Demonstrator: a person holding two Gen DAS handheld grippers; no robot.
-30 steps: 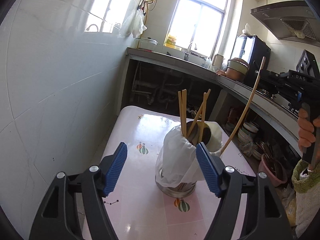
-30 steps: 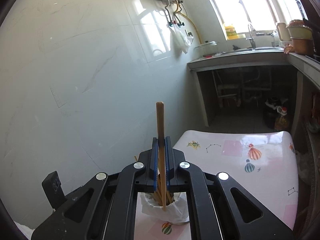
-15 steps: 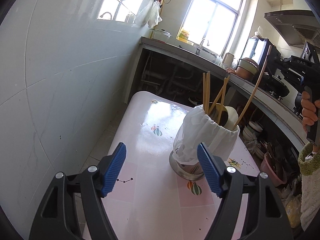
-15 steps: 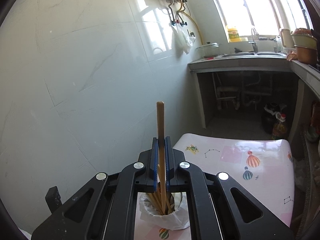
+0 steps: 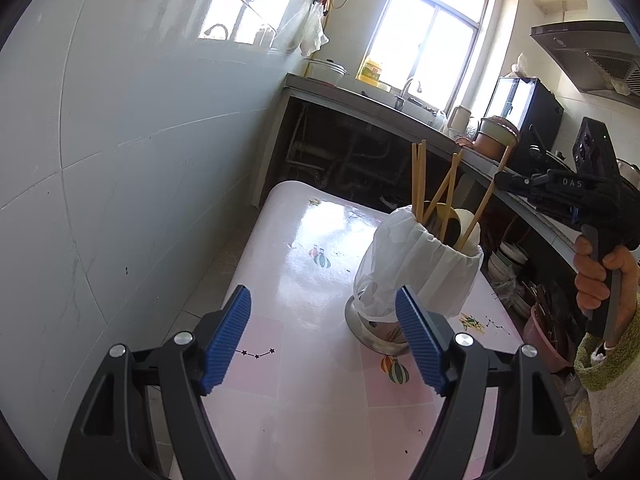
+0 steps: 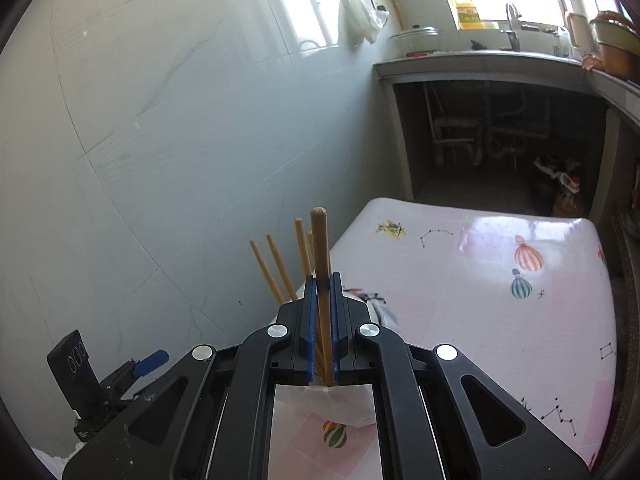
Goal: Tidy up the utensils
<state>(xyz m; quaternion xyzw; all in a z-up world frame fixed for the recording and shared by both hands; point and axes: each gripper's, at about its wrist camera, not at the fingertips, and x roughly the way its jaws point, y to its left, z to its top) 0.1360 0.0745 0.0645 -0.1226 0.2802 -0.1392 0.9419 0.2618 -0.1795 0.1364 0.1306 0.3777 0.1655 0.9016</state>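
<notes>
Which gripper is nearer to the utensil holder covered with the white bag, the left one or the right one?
Right. The right gripper is directly above the utensil holder, shut on a wooden stick going into it. The left gripper is open beside the holder, not touching.

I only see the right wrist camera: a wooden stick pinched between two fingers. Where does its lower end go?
Observer: The stick reaches down into a bag-lined cup on the table, beside other chopsticks.
Operator: Anything else in that cup?
Observer: Yes, what look like rounded spoon heads, dark and pale.
Operator: What is the other tool doing?
Observer: The left gripper has its fingers wide apart with nothing between them; the cup stands just past one of them.
</notes>
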